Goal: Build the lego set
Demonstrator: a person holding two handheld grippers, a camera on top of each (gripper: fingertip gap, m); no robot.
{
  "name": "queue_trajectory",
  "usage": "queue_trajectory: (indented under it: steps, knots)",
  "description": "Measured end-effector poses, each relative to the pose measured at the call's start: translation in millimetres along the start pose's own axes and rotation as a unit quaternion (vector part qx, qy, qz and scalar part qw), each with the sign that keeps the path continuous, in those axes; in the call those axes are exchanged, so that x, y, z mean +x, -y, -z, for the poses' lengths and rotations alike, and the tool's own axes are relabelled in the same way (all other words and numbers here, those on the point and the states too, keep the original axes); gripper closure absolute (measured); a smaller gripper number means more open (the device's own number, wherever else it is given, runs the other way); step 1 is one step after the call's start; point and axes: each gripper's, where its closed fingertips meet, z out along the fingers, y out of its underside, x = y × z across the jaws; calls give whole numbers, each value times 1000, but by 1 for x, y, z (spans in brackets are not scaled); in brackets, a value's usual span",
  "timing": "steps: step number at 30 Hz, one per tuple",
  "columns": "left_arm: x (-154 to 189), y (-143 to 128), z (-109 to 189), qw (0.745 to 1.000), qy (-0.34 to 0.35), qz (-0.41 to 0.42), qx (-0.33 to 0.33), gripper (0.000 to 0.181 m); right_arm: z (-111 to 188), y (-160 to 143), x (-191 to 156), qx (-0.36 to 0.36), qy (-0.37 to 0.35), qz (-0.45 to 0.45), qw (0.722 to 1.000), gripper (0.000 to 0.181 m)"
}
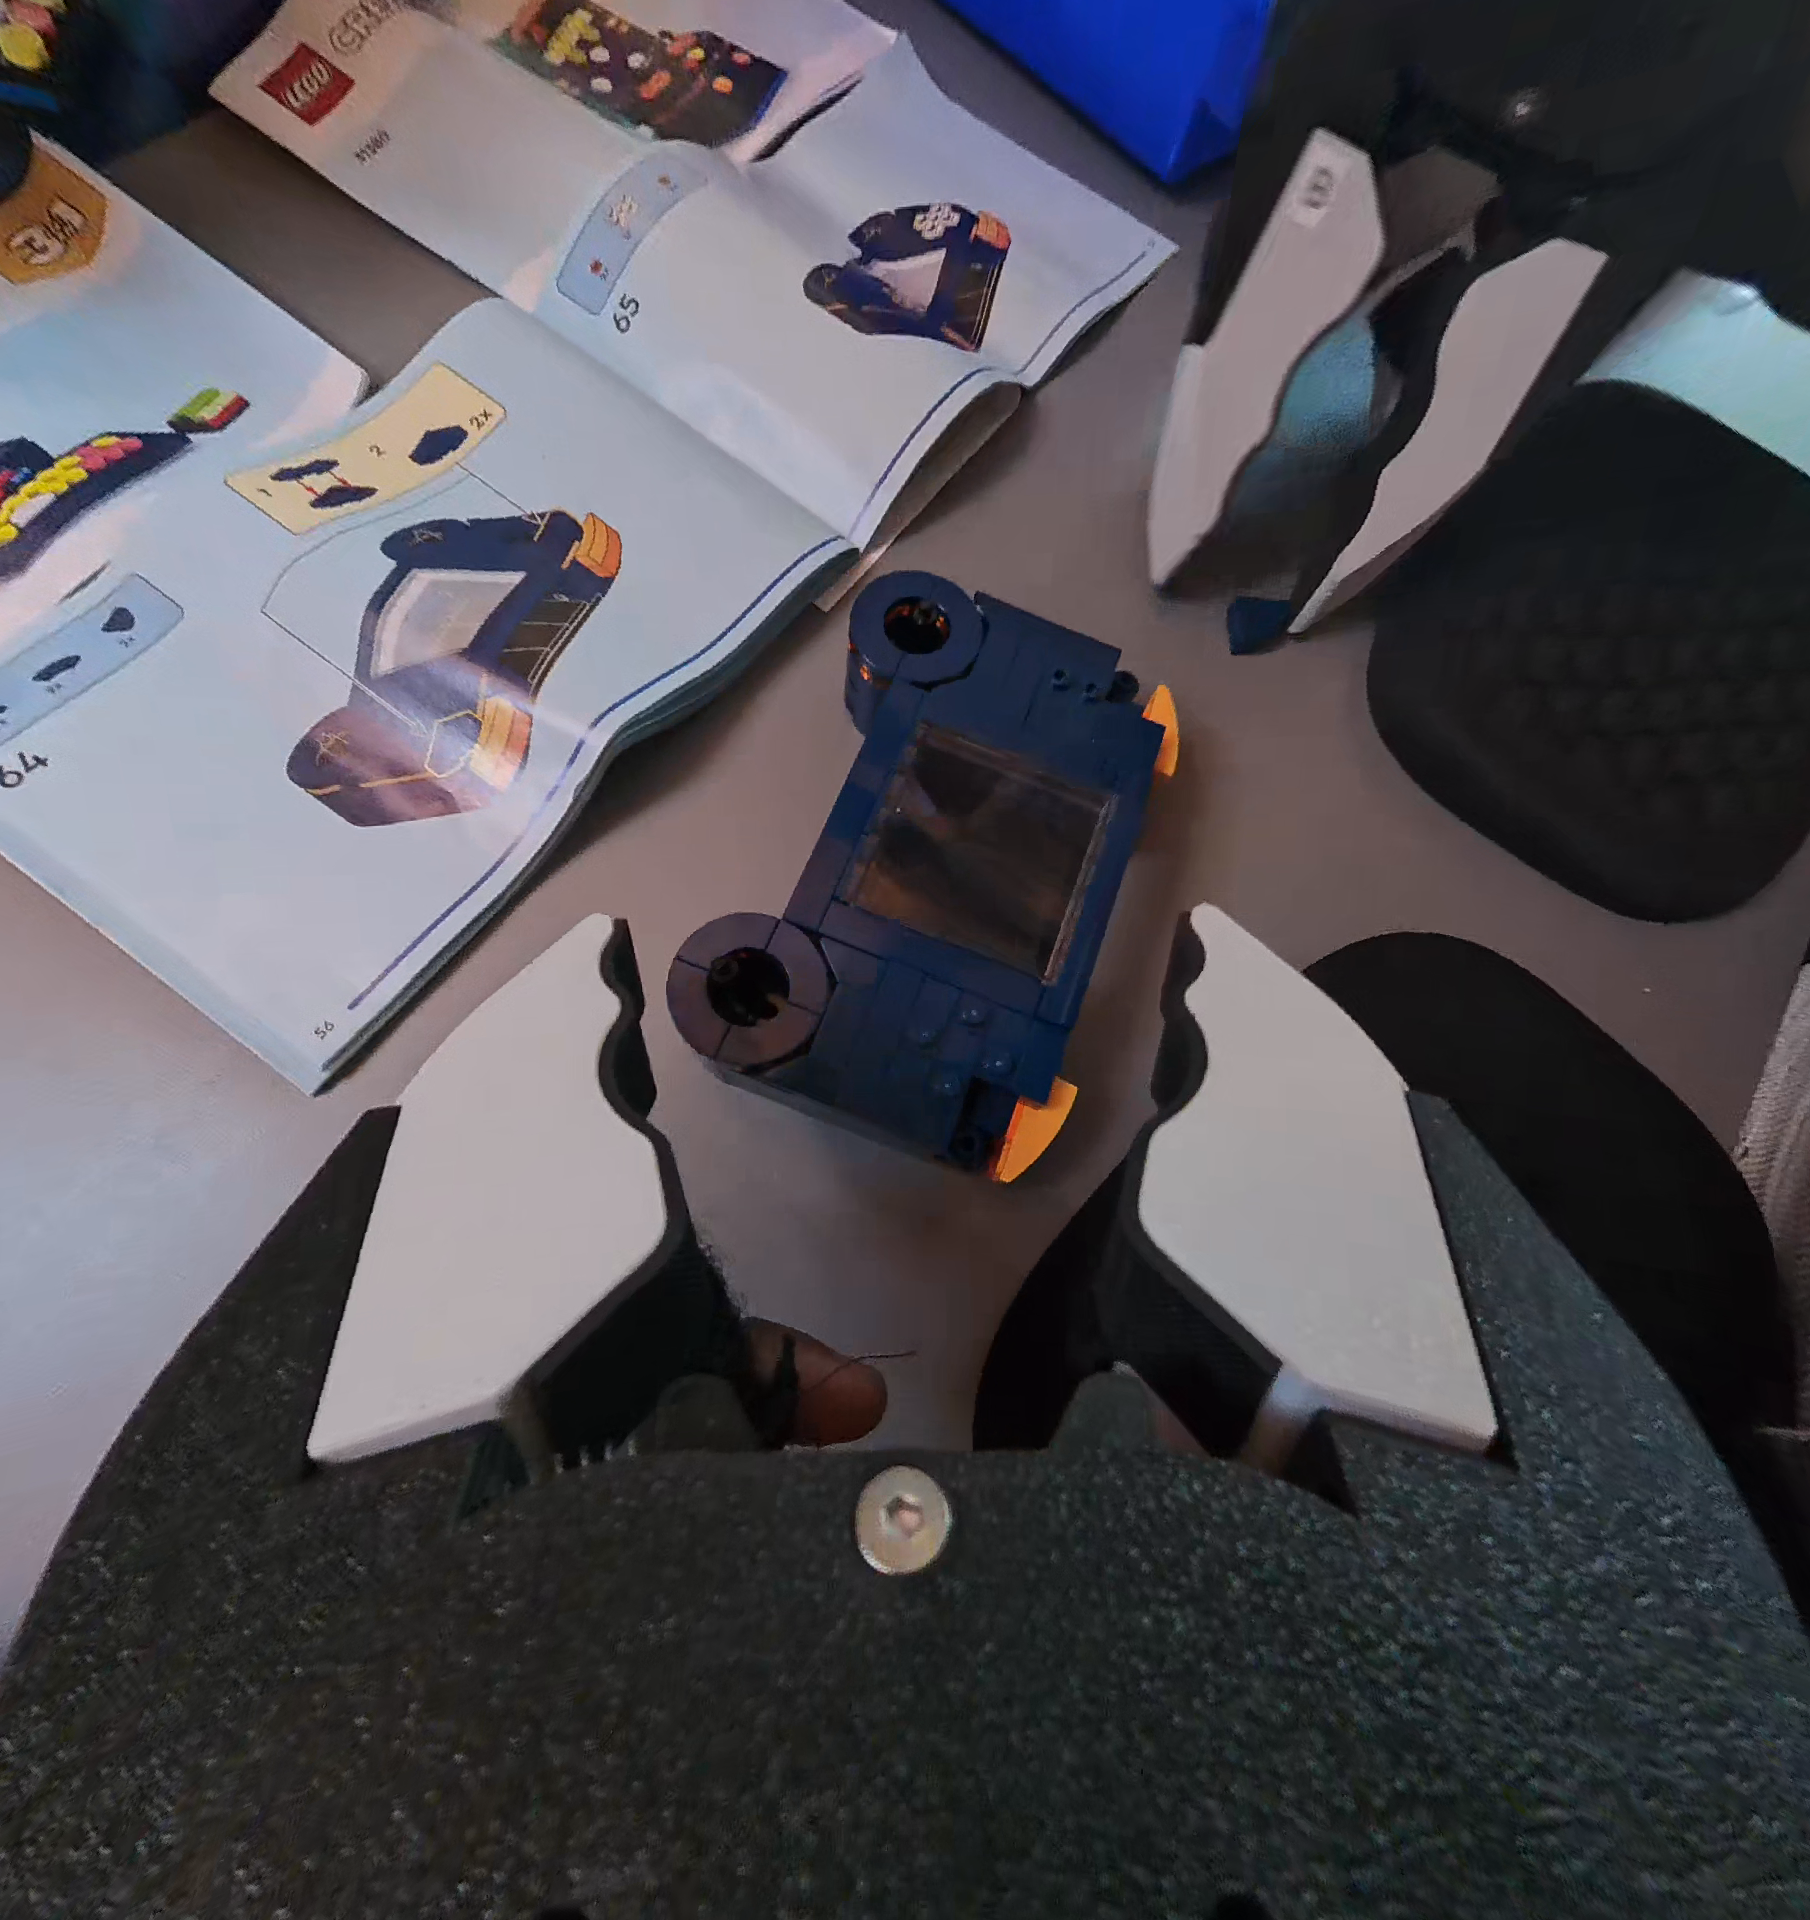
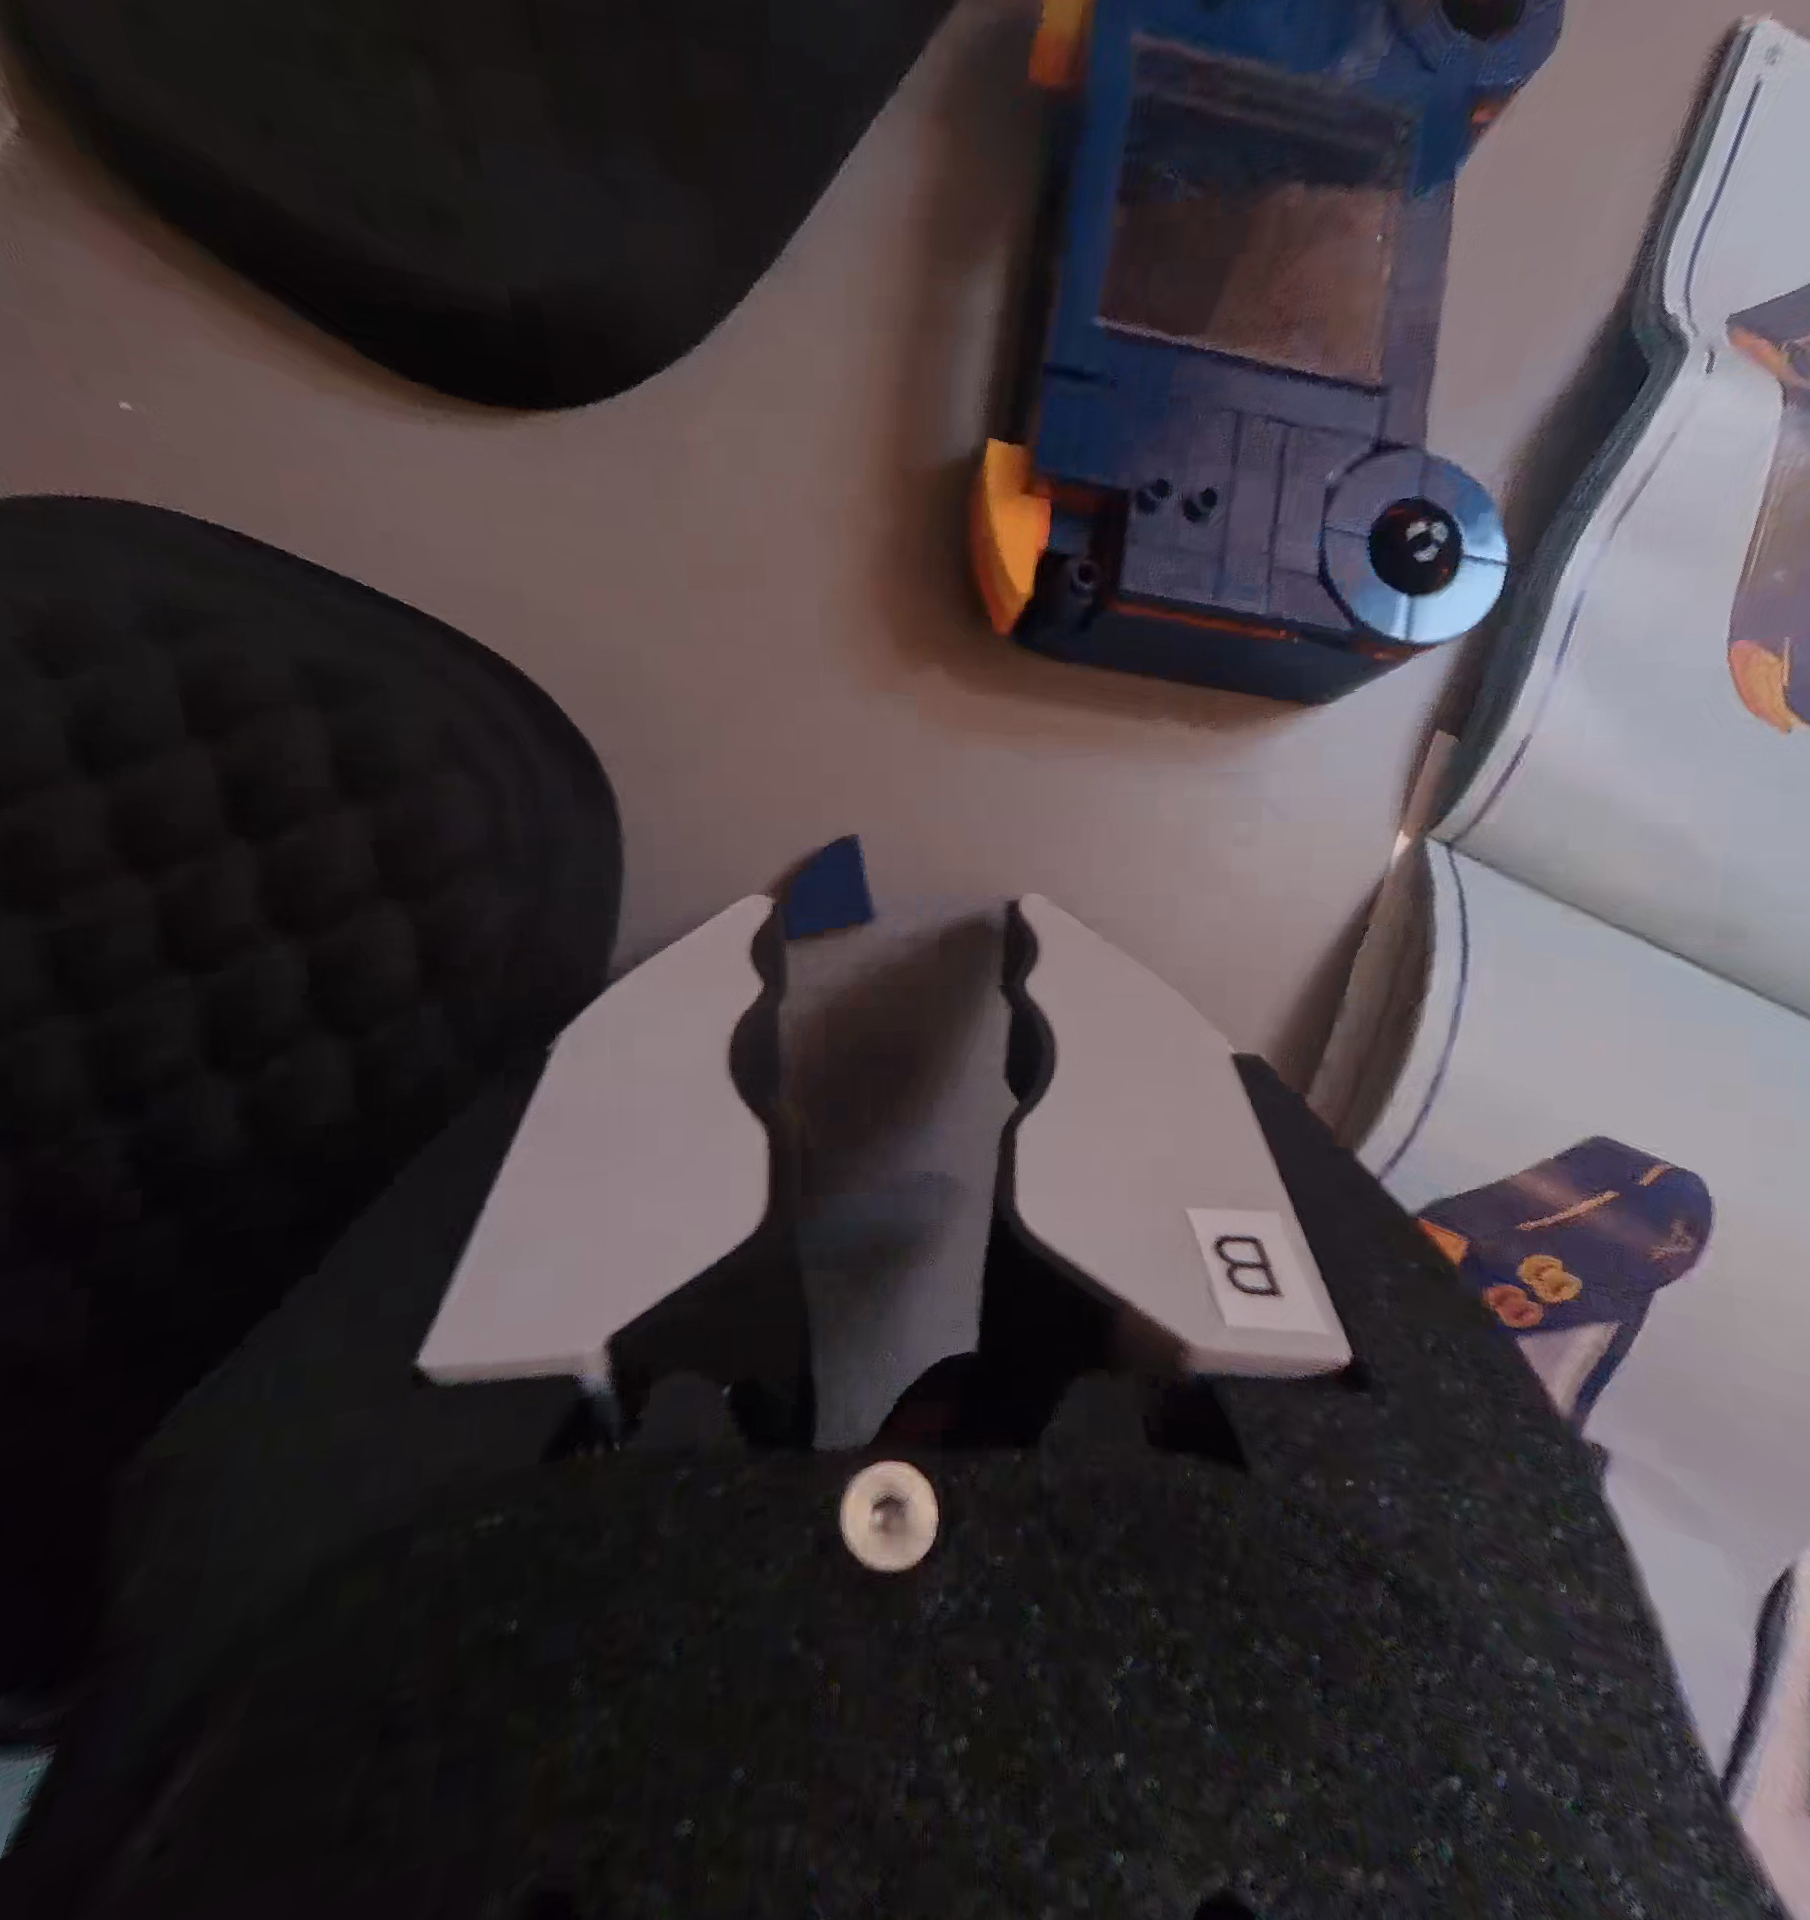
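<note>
1. Directly ahead of the left gripper [image 1: 906, 971], whose fingers were spread wide and empty, the dark blue lego model [image 1: 942, 873] lay flat on the tabletop [image 1: 1296, 831], long axis running near to far.
2. Farther right, the right gripper [image 2: 896, 920] had fingers partly spread, a small blue piece [image 2: 828, 888] at one tip; whether it was gripped was unclear.
3. Left lay the instruction booklet [image 1: 568, 582]; the model's far end was cut off in the right wrist view.
</note>
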Motion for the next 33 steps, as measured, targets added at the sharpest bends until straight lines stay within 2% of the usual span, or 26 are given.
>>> queue_trajectory:
  steps: [1,3,5,8,12,15,22,28,33]
  knots:
    - [1,1,0,1000,0,-4,3,86,2,-3,5,-13,-1,-7,1000,133]
    - [4,3,1,1000,2,-14,9,87,8,-5,13,-24,-25,-42,999,131]
    - [5,4,2,1000,6,-23,15,90,15,-6,14,-21,-60,-110,992,146]
    - [4,5,3,999,12,-33,23,92,15,5,-7,18,-73,-205,976,153]
    - [2,9,2,999,12,-42,33,95,9,-1,-8,14,-128,-205,970,164]
    - [6,8,0,999,5,-48,25,95,0,0,-12,21,-93,-209,973,164]
    - [20,5,-1,997,-11,-70,13,100,-3,6,-3,47,-63,-130,988,170]
    - [38,12,-7,995,-28,-91,33,116,9,49,17,99,-55,-9,993,170]
    - [54,11,-21,992,-46,-114,28,129,0,60,22,59,-40,76,995,170]
